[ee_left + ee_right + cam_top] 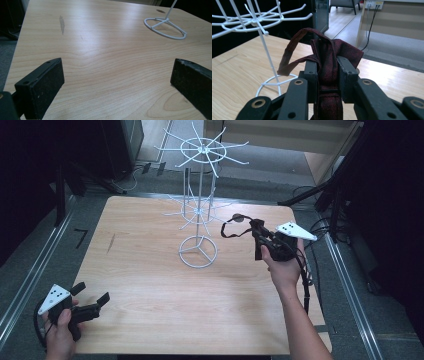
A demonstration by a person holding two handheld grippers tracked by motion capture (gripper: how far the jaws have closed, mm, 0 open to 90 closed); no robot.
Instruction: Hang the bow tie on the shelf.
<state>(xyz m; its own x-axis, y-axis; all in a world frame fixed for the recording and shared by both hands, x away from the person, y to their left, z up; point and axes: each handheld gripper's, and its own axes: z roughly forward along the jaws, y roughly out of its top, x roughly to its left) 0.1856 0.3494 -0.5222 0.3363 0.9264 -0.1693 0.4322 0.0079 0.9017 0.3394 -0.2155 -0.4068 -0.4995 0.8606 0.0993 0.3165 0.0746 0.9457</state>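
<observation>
Two hand-held grippers are yours at a pale wooden tabletop [150,285], smooth and finely grained, with rounded corners and one dark smear near its left side; grey carpet and metal floor rails surround it, cables trail on the floor at the right, and the room beyond is mostly dark with a lit wooden floor past the far edge. Near the middle stands a rack [199,210] of thin white wire: a ring base, a straight pole and two tiers of spoked hooks. Your right hand-held gripper [258,234] is raised over the tabletop's right part, just right of the rack, its black jaws clamped nearly together on a dark red tie [329,65] of matte woven fabric. The tie's narrow loop [235,226] sticks out toward the rack's lower hooks without touching them. Your left hand-held gripper [92,300] sits at the near left corner, well apart from the tie, jaws spread wide with nothing between them.
</observation>
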